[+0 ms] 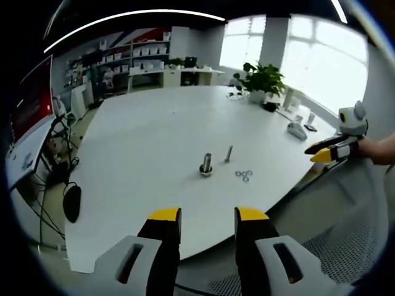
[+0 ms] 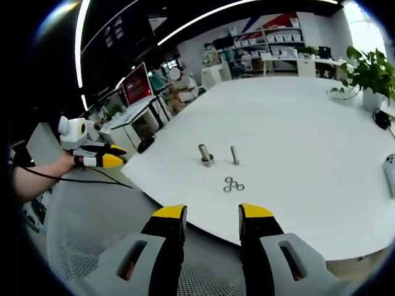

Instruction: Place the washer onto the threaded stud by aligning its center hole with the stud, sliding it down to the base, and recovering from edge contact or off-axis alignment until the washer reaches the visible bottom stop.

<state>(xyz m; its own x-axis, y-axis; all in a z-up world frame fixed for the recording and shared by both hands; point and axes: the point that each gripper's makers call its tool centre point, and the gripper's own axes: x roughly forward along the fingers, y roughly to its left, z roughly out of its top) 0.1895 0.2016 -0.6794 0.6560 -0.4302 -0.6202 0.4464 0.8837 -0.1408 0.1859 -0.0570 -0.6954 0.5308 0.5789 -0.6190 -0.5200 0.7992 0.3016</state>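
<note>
Fingers on both grippers were spread, holding nothing, both off the bench edge. Washers lay flat, straight ahead of right gripper, just short of the upright stud. Right looked nearer; left gripper faced them from the opposite side.

**Around your work area**

You have a broad white table in front of you. At its far end stands a potted plant, its leaves bright against the windows. Near the plant a small grey device lies close to the table's edge. Off the table's side, a red screen glows on a desk, with dark cables hanging beneath. Behind, shelves carry white boxes, and a curved light strip runs overhead.
</note>
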